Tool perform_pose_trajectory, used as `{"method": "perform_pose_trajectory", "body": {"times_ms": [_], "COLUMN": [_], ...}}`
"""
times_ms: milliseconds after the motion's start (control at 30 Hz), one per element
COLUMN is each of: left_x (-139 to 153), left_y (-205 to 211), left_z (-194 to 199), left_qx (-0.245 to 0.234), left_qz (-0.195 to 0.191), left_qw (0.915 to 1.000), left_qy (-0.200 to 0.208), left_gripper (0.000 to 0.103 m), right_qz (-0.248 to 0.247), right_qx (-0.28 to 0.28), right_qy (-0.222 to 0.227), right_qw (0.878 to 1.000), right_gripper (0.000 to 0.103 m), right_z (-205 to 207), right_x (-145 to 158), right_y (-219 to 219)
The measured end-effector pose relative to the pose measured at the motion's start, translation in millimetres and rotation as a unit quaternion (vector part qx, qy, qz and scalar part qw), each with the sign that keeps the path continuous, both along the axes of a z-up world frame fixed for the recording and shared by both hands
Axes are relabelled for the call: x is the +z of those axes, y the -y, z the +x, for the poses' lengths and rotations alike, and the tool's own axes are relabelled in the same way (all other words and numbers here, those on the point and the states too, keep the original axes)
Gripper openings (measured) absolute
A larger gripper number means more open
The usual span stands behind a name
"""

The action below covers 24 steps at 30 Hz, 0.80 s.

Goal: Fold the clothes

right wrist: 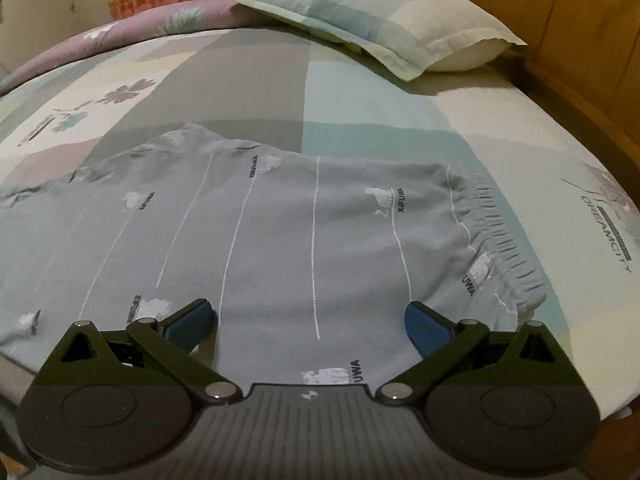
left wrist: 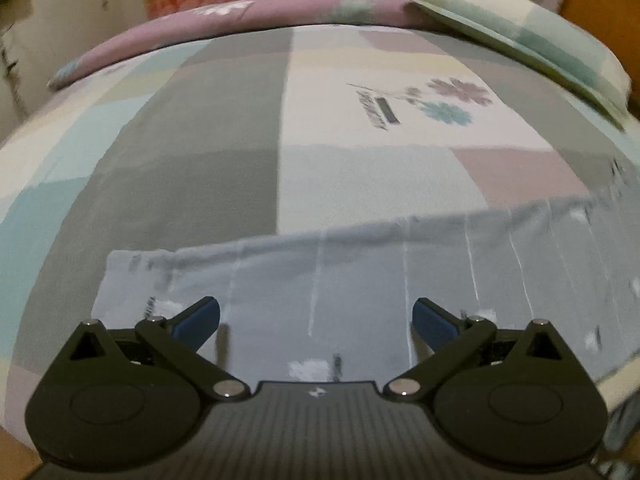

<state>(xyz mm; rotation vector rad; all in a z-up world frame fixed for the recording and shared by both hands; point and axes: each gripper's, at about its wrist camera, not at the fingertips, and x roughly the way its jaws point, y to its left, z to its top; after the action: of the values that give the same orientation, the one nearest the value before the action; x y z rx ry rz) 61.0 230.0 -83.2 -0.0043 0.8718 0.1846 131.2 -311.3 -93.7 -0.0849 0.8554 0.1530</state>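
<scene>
Patchwork bedsheet carries grey trousers lying flat, waistband at right, apparently legs doubled. Left gripper and right gripper both spread, empty, above near edge; lengthwise folds remain

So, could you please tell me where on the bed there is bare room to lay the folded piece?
Bare sheet lies between the grey trousers and the pillow, and right of the elastic waistband toward the wooden bed frame. The near edge is crowded: the trousers cover it, with both open grippers, left gripper and right gripper, over them.
</scene>
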Motion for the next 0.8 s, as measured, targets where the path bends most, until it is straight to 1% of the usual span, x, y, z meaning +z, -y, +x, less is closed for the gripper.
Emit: {"method": "perform_pose_trajectory", "body": {"times_ms": [33, 100, 133, 167, 200, 300, 333, 400, 467, 533, 600, 633, 667, 733, 800], "left_x": [-2.8, -5.9, -4.6, -1.0, 2.7, 10.7, 10.3, 6.0, -1.5, -7.4, -7.0, -5.6, -4.0, -1.2, -0.2], "left_y": [-2.8, -13.4, -15.7, -15.7, -14.3, -3.4, -0.6, 2.9, 2.8, 2.8, 2.3, 2.2, 2.4, 3.3, 3.4], "left_z": [-1.4, -5.2, -6.1, -6.3, -6.9, -7.5, -7.0, -6.5, -7.8, -12.8, -15.8, -16.8, -17.6, -20.8, -21.1], "left_qx": [0.006, 0.027, 0.034, 0.04, 0.038, 0.003, -0.002, -0.004, 0.0, 0.001, 0.002, 0.004, 0.008, 0.009, 0.008], "left_qz": [-0.008, -0.043, -0.05, -0.048, -0.044, -0.034, -0.032, -0.034, -0.041, -0.039, -0.039, -0.038, -0.036, -0.033, -0.034], "left_qw": [1.0, 0.9986, 0.9981, 0.998, 0.9982, 0.9991, 0.9992, 0.9993, 0.9991, 0.9992, 0.9992, 0.9992, 0.9993, 0.9993, 0.9993], "left_qy": [0.002, 0.011, 0.013, 0.014, 0.017, 0.025, 0.023, 0.017, 0.011, 0.012, 0.011, 0.01, 0.009, 0.012, 0.014], "left_gripper": [0.102, 0.102, 0.102, 0.102, 0.102, 0.102, 0.102, 0.102, 0.102, 0.102, 0.102, 0.102, 0.102, 0.102, 0.102], "right_qz": [-0.003, -0.01, -0.014, -0.012, -0.006, 0.024, 0.031, 0.036, 0.024, 0.003, -0.009, -0.017, -0.019, -0.001, 0.01], "right_qx": [-0.002, -0.01, -0.014, -0.011, -0.002, 0.045, 0.063, 0.1, 0.131, 0.155, 0.169, 0.17, 0.174, 0.181, 0.173], "right_qy": [-0.01, -0.035, -0.048, -0.048, -0.038, -0.01, -0.008, -0.012, -0.017, -0.032, -0.058, -0.057, -0.049, -0.042, -0.022], "right_qw": [1.0, 0.999, 0.999, 0.999, 0.999, 0.999, 0.998, 0.994, 0.991, 0.987, 0.984, 0.984, 0.983, 0.983, 0.985], "right_gripper": [0.103, 0.103, 0.103, 0.103, 0.103, 0.103, 0.103, 0.103, 0.103, 0.103, 0.103, 0.103, 0.103, 0.103, 0.103], "right_z": [1.3, 4.8, 6.5, 6.1, 4.6, 0.6, 0.6, 0.9, -0.1, -0.6, -0.2, -0.6, -0.9, 6.1, 20.0], "right_x": [2.3, 9.8, 14.8, 21.1, 27.9, 47.4, 49.6, 47.4, 39.3, 26.1, 12.2, 10.7, 13.5, 24.4, 35.3], "right_y": [-0.2, -4.7, -8.6, -14.1, -21.5, -54.0, -67.5, -95.9, -121.6, -143.2, -156.6, -160.6, -164.8, -170.8, -180.4]}}
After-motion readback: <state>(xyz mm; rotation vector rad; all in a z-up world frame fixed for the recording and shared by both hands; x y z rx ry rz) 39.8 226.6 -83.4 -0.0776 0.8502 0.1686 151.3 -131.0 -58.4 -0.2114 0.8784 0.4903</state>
